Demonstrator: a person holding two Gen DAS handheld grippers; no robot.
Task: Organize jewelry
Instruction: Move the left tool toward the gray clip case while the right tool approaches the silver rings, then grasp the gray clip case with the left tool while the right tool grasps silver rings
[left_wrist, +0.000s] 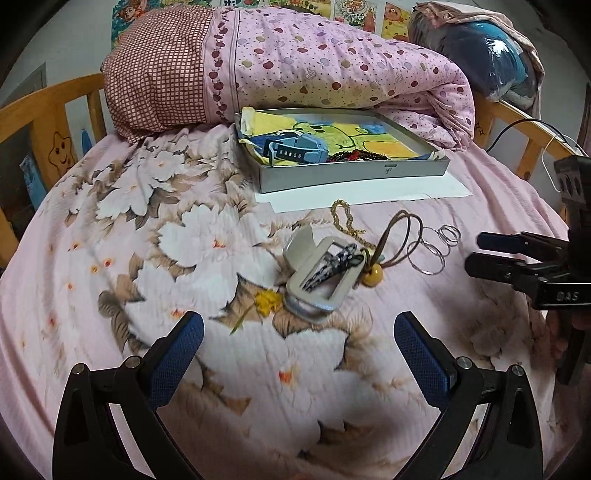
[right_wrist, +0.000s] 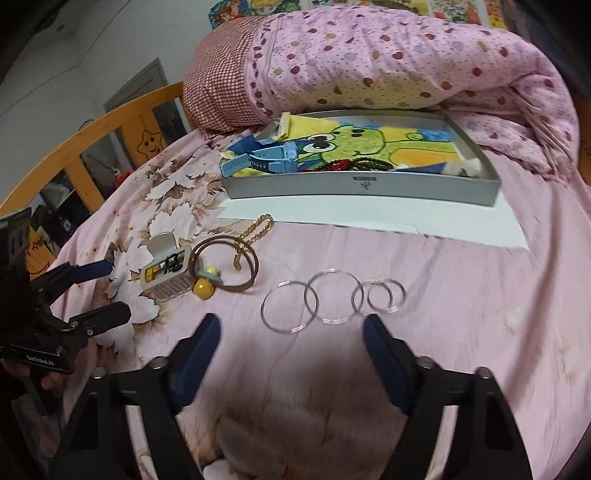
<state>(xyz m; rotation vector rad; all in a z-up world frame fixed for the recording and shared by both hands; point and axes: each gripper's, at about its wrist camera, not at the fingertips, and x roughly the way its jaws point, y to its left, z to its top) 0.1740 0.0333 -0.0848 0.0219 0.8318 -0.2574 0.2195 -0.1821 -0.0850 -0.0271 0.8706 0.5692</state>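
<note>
On the pink flowered bedsheet lie a grey hair claw (left_wrist: 317, 273) (right_wrist: 168, 269), a gold chain (left_wrist: 343, 221) (right_wrist: 255, 229), a brown cord with a yellow bead (left_wrist: 373, 275) (right_wrist: 205, 290) and several clear rings (left_wrist: 439, 243) (right_wrist: 328, 299). Behind them a grey tray (left_wrist: 351, 173) (right_wrist: 362, 186) holds a blue watch (left_wrist: 295, 149) (right_wrist: 258, 158) and dark beads (left_wrist: 354, 155) (right_wrist: 347, 164). My left gripper (left_wrist: 298, 325) (right_wrist: 118, 290) is open just short of the claw. My right gripper (right_wrist: 291, 325) (left_wrist: 476, 253) is open just short of the rings. Neither holds anything.
A rolled pink quilt (left_wrist: 295, 66) (right_wrist: 388, 62) lies behind the tray, which rests on a white sheet of paper (left_wrist: 369, 192) (right_wrist: 369, 218). Wooden bed rails (left_wrist: 48, 107) (right_wrist: 92, 136) border the left side. A wrapped bundle (left_wrist: 491, 55) and a black cable (left_wrist: 517, 127) sit at the back right.
</note>
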